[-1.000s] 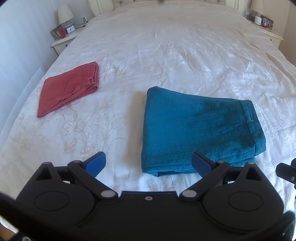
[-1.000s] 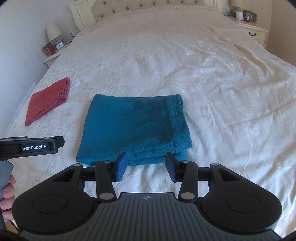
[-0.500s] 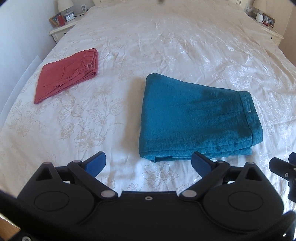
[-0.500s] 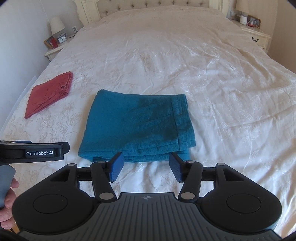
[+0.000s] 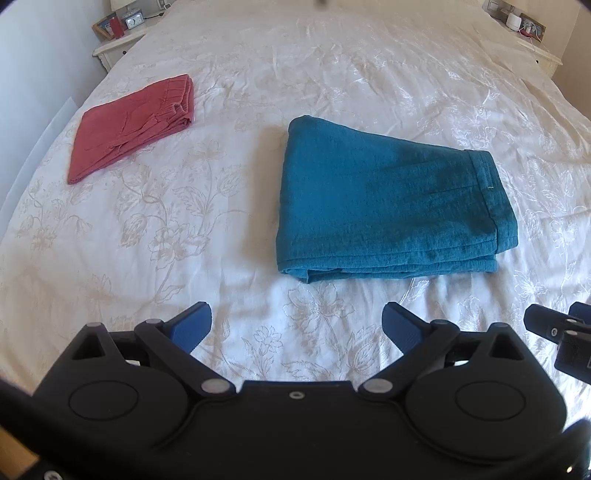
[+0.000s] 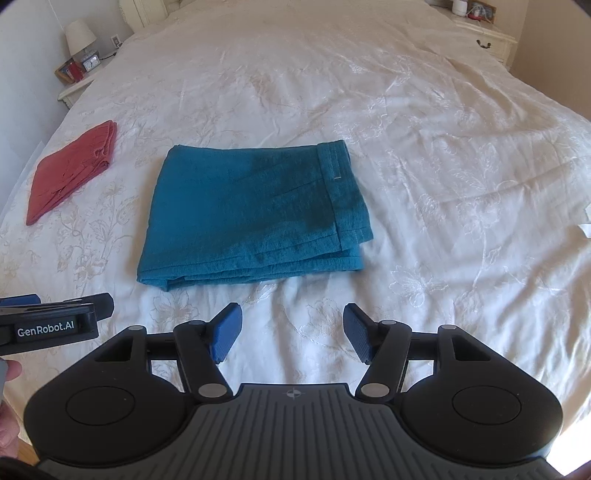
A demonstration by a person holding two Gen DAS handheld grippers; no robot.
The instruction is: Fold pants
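Teal pants (image 5: pixel 388 203) (image 6: pixel 255 210) lie folded into a compact rectangle on the white bedspread, waistband on the right side. My left gripper (image 5: pixel 297 326) hovers open just short of their near edge, nothing between its blue fingers. My right gripper (image 6: pixel 291 334) is also clear of the cloth, near the same edge, its jaws opening wider with nothing between them. The left gripper's body (image 6: pixel 51 321) shows at the left of the right wrist view, and part of the right gripper (image 5: pixel 561 332) at the right of the left wrist view.
Red pants (image 5: pixel 136 122) (image 6: pixel 70 170) lie folded at the left of the bed (image 5: pixel 332 74). Nightstands with a lamp, clock and frames (image 6: pixel 81 62) stand at the head corners, another (image 5: pixel 528 33) on the right. A hand (image 6: pixel 9 373) holds the left gripper's handle.
Both grippers have drawn back from the teal pants, so the fold sits farther from the fingertips. The right gripper's fingers have spread wider apart.
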